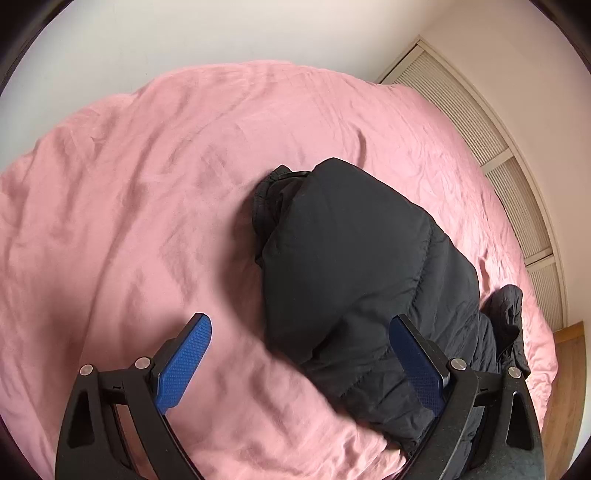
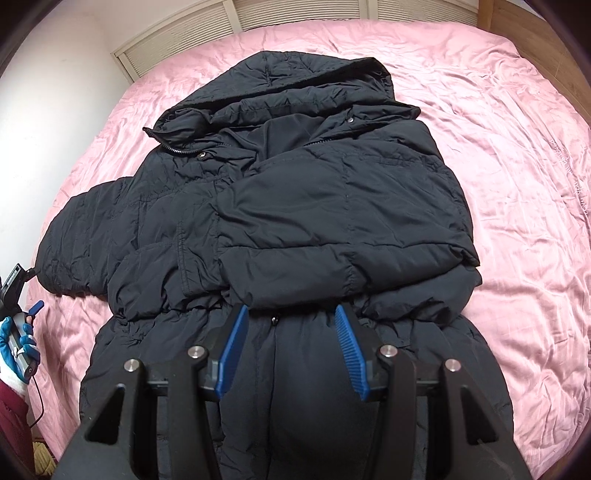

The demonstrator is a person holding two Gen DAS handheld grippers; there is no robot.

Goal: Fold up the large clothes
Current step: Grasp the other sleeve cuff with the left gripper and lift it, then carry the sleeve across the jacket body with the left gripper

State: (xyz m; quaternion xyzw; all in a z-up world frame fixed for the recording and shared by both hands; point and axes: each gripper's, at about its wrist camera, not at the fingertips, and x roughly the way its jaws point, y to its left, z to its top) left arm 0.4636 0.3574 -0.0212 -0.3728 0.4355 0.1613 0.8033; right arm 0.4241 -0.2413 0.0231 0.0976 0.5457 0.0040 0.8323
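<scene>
A black hooded puffer coat (image 2: 295, 206) lies face up on the pink bed (image 2: 517, 184), hood toward the far side. One sleeve is folded across its chest; the other sleeve (image 2: 81, 229) sticks out to the left. My right gripper (image 2: 291, 311) hovers over the coat's waist at the folded sleeve's cuff, jaws apart, nothing pinched. In the left wrist view that outstretched sleeve (image 1: 354, 258) lies on the pink bedcover (image 1: 147, 203). My left gripper (image 1: 299, 322) is wide open just above it, the sleeve's edge under the right pad (image 1: 417, 365). The left gripper's handle shows held in a blue-gloved hand (image 2: 14, 343).
Louvred closet doors (image 1: 480, 122) run along the far side of the bed, with a white wall (image 1: 184, 33) beside them. Wooden floor (image 1: 569, 369) shows past the bed's corner. A dark red garment (image 2: 11, 413) on the person sits at the lower left.
</scene>
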